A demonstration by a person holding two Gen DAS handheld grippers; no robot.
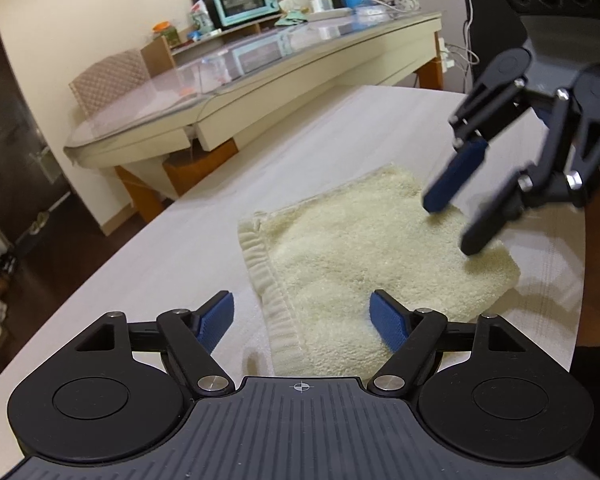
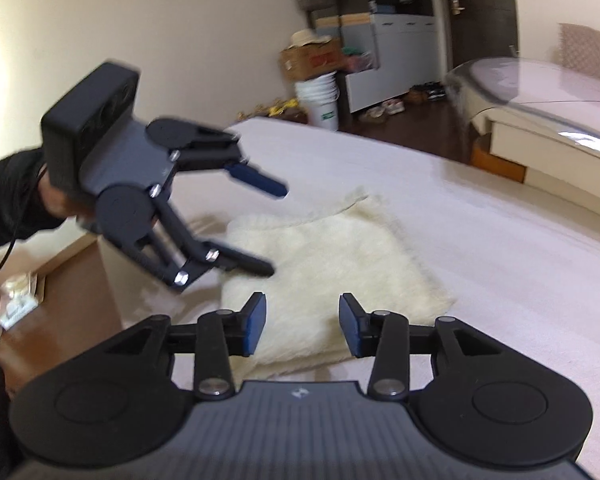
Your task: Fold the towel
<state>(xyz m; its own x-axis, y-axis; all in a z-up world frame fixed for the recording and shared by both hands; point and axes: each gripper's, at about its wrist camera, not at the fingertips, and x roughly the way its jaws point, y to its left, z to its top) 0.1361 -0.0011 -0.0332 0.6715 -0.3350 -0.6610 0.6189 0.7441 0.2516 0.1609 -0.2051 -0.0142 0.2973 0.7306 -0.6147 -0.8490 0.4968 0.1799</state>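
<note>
The left gripper is standing wide open, gripping nothing, its blue pads hanging over the near edge of the towel. The right gripper is standing partly open, also empty, hovering just above the towel's far side. The towel, cream and fluffy, is lying folded into a thick rectangle on the white table, its ribbed hem facing left.

Each camera rides low behind its own tool, looking forward and down along the fingers, close over the bed. Both views share the folded towel and show the opposite tool.
</note>
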